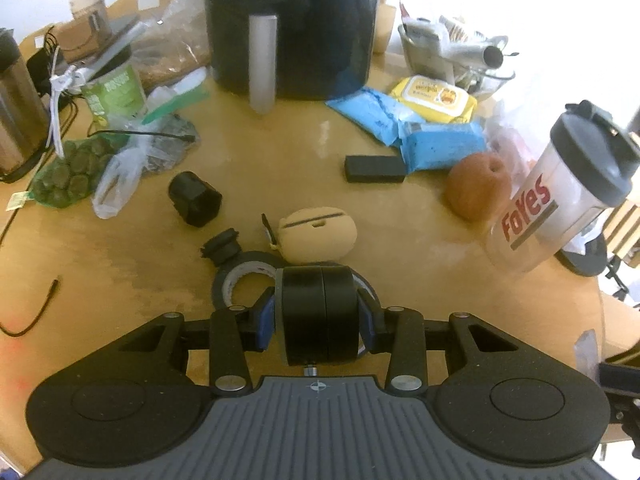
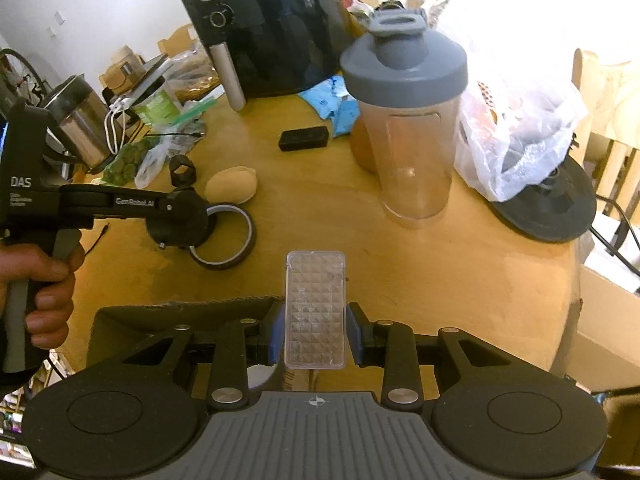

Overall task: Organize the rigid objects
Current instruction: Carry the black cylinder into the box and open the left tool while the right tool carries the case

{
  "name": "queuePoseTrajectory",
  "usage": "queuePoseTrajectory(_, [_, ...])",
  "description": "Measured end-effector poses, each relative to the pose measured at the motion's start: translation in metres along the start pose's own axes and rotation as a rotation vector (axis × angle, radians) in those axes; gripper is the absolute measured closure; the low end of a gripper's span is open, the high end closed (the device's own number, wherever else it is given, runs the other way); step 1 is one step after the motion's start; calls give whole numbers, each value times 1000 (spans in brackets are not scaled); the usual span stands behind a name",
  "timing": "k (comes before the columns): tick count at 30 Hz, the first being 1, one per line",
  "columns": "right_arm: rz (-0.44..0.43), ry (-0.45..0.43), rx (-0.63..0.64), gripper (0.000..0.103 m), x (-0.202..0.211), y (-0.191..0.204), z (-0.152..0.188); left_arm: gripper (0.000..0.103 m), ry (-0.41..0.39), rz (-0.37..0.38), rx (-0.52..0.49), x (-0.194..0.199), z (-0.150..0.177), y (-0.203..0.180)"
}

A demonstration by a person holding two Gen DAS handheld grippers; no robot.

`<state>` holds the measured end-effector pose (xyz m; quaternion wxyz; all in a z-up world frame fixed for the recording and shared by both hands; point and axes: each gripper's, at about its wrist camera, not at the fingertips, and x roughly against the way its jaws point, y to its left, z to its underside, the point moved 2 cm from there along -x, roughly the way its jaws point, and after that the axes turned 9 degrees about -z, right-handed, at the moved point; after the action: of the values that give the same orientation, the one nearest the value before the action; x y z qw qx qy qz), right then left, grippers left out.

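Note:
My left gripper (image 1: 318,312) is shut on a black round puck-like case (image 1: 318,332), its blue pads pressing on both sides, held a little above the table. Just under it lies a roll of dark tape (image 1: 236,280). In the right wrist view the same left gripper (image 2: 176,220) hangs over the tape roll (image 2: 228,240), with a person's hand (image 2: 44,288) on its handle. My right gripper (image 2: 315,328) is shut on a clear plastic case with a diamond pattern (image 2: 315,300), held over the open cardboard box (image 2: 160,320) at the table's near edge.
On the wooden table (image 1: 120,248) lie a tan pouch (image 1: 318,234), a small black cap (image 1: 221,246), a black hexagonal part (image 1: 195,199) and a black rectangular box (image 1: 374,169). A shaker bottle (image 2: 408,120), a brown fruit (image 1: 478,186), an air fryer (image 1: 292,28) and plastic bags (image 2: 520,136) crowd the back and right.

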<state>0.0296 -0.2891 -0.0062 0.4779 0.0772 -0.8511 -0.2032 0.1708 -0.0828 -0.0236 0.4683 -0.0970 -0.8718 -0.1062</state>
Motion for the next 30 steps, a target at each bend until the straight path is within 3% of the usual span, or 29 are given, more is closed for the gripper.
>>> queuePoseTrajectory(13, [-30,-15,56,68,7,17,-7,64,-56,-7,39,48,9,24])
queuePoseTrajectory(30, [-136,25,131,68,6,49,0,64,-46,22,121,93,51,45])
